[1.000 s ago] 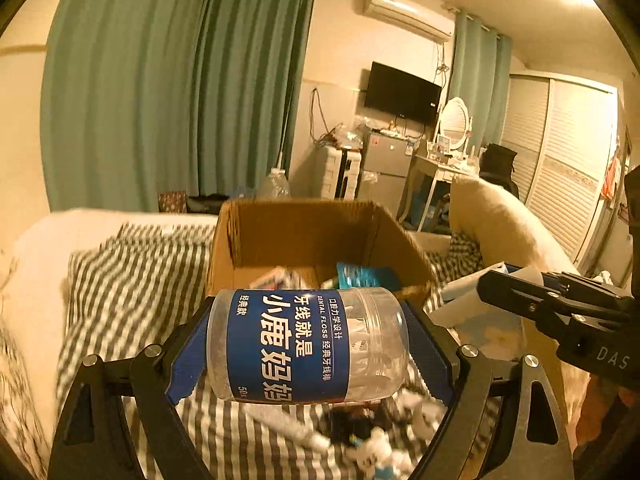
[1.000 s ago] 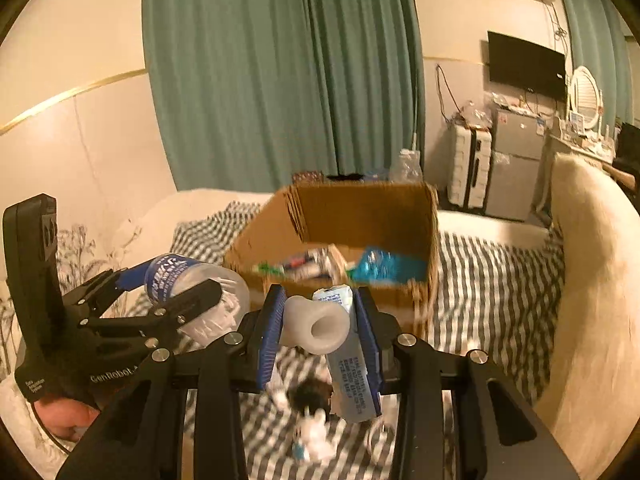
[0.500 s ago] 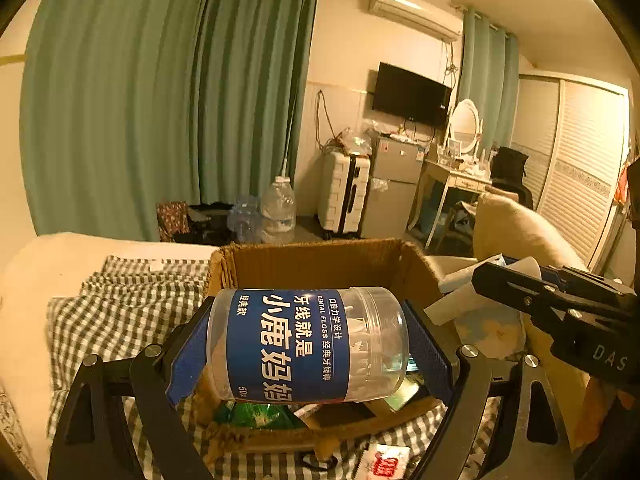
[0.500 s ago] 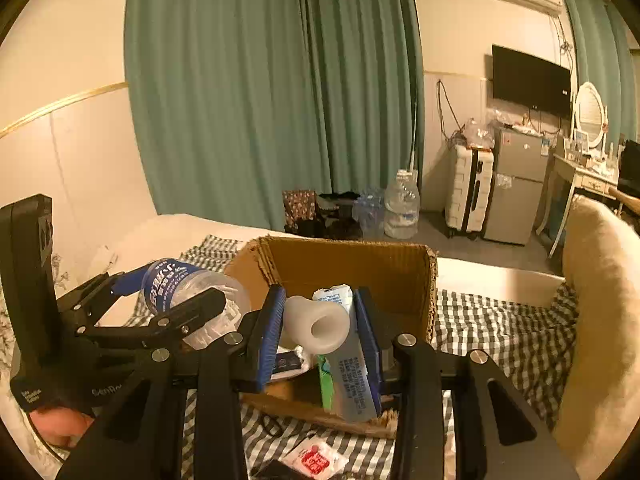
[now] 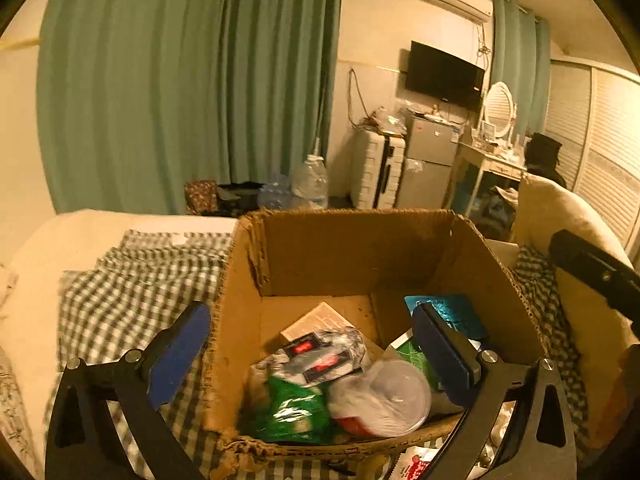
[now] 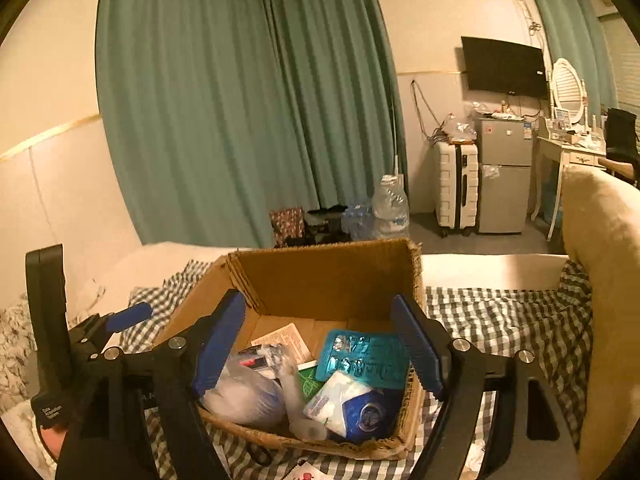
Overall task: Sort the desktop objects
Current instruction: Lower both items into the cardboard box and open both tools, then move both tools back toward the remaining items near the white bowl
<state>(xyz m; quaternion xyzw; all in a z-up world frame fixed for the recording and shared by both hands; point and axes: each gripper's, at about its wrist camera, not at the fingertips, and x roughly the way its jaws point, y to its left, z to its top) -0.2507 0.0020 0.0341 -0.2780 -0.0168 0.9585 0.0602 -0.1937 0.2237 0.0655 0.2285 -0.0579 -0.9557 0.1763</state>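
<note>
An open cardboard box (image 5: 344, 256) stands on the checked bedspread; it also shows in the right wrist view (image 6: 328, 272). My left gripper (image 5: 312, 356) is open and empty over the box's near edge. The clear floss jar (image 5: 380, 400) lies inside the box on its side; it also shows in the right wrist view (image 6: 244, 396). My right gripper (image 6: 320, 360) is open and empty above the box. The white and blue tube (image 6: 344, 404) lies in the box below it. The left gripper's body (image 6: 60, 344) shows at the left of the right wrist view.
The box also holds a teal packet (image 6: 364, 356), a green packet (image 5: 292, 412), a paper card (image 5: 316, 320) and small wrapped items. A cream pillow (image 6: 604, 280) lies at right. A small red and white packet (image 5: 412, 468) lies on the bedspread in front of the box.
Both grippers opened over the box. The floss jar left my left gripper and the tube left my right gripper; both now lie in the box.
</note>
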